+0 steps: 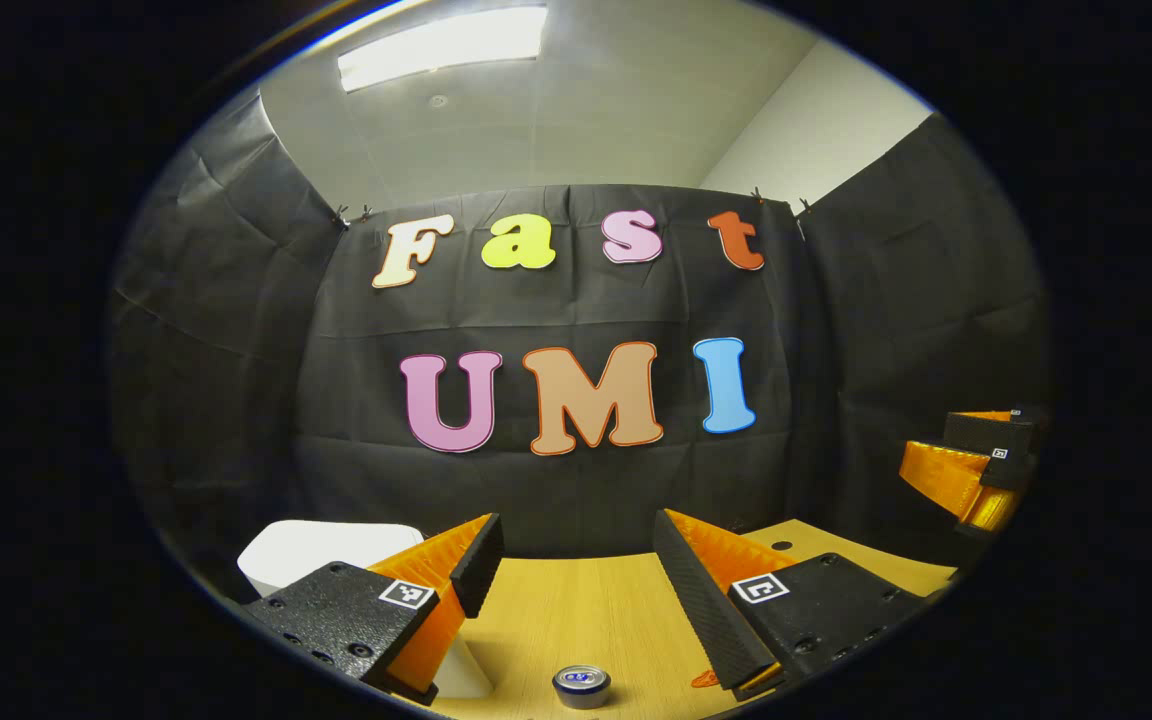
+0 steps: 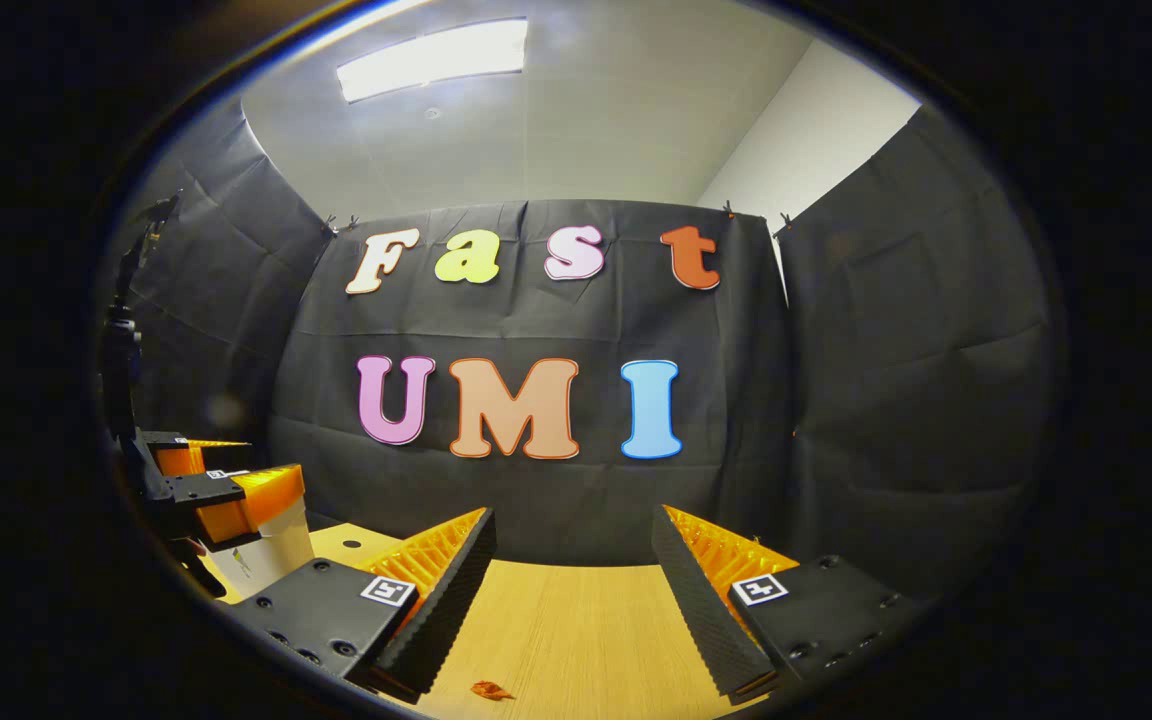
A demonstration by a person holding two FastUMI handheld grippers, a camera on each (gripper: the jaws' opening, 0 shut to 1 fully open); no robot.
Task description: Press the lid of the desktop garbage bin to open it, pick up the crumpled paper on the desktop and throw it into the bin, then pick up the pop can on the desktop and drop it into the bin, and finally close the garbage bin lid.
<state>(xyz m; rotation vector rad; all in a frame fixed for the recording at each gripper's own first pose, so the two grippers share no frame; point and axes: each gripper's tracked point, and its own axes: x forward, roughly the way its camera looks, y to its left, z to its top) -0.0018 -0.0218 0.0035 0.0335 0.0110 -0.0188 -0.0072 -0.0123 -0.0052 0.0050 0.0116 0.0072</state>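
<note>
In the left gripper view, a pop can [image 1: 581, 686] stands upright on the wooden table [image 1: 576, 610], low between my left gripper's fingers. My left gripper [image 1: 576, 545] is open and holds nothing. The white garbage bin [image 1: 321, 550] sits just behind its left finger, white top showing. A small reddish-orange crumpled scrap [image 1: 704, 680] lies by the right finger. In the right gripper view, my right gripper [image 2: 573, 535] is open and empty above the table [image 2: 576, 620], with the same scrap [image 2: 491, 690] near its left finger. The left gripper [image 2: 211, 490] hovers over the bin [image 2: 266, 555] at far left.
The black cloth wall closes the table's far edge and both sides. The right gripper [image 1: 976, 470] hangs at the far right of the left gripper view. A small dark hole [image 1: 782, 546] marks the tabletop near the back.
</note>
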